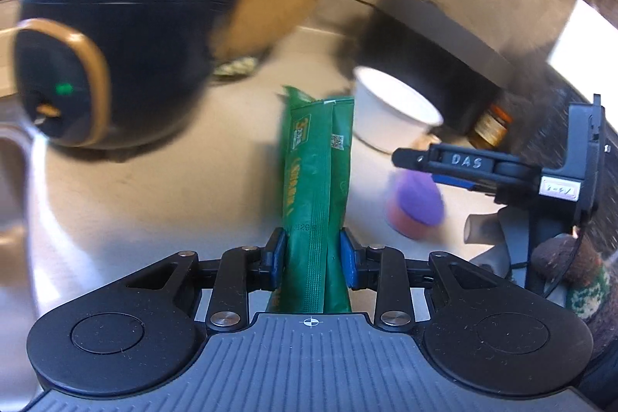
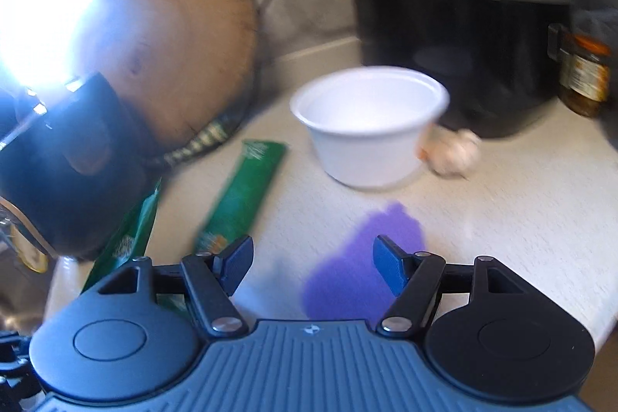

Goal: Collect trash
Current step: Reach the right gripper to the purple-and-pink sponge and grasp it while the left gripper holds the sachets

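Left wrist: green sachet (image 1: pixel 316 180) hides its own base.

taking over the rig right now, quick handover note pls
Left gripper: shut on a green sachet, held up off the counter.
Right gripper: open, empty, just above the purple wrapper.
Still on the counter: second green sachet, purple wrapper, white cup, and a crumpled ball beside the cup.
Done: one sachet picked up.
Left: grab the purple wrapper, likely next, then the rest. No bin is in view.
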A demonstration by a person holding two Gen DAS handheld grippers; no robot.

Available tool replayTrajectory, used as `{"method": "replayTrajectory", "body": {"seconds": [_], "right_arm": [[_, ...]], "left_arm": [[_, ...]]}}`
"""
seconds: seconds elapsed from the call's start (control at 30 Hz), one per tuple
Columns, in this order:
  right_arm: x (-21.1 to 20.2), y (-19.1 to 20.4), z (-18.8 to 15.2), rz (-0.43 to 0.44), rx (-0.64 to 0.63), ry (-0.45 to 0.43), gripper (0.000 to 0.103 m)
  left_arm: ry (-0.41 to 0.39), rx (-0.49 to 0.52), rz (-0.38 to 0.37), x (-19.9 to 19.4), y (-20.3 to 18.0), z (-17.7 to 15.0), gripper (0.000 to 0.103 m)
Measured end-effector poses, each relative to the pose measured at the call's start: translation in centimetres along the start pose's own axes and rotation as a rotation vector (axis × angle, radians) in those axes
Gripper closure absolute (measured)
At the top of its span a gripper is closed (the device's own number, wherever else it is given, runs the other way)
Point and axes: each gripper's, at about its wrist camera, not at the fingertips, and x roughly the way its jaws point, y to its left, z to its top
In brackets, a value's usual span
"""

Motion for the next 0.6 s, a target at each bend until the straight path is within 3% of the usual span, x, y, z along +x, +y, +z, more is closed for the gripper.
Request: {"method": "replayTrajectory", "body": {"seconds": [0.1,0.27,0.47,0.5,0.57,0.6], "right_arm": [[1.3,2.3,0.6,0.082,-0.052,0.029,0.032],[4.9,5.4,0.9,0.115,-0.118,0.069,0.032],[9.0,7.9,0.6,0.074,-0.202,0.112,0.033],[9.1,7.9,0.6,0.075,-0.189,0.122,0.035],[8.5,7.5,0.4,0.113,-0.149,0.131,0.053],[8.0,7.4,0.2,0.144,-0.136,0.144,0.067]], "left_arm": [[-0.014,-0.025,0.028,-0.8,0.6,-0.2,0.069],[-0.044,-0.048,0.103,-2.5,1.3,-0.7,0.069],[-0.012,-0.148,0.200,-3.5,3.0,-0.9,0.069],[-0.005,-0.158,0.212,-3.5,3.2,-0.9,0.069],[-0.004,-0.165,0.220,-4.0,3.6,-1.1,0.069],[-0.004,-0.168,0.216,-4.0,3.7,-1.1,0.069]]}}
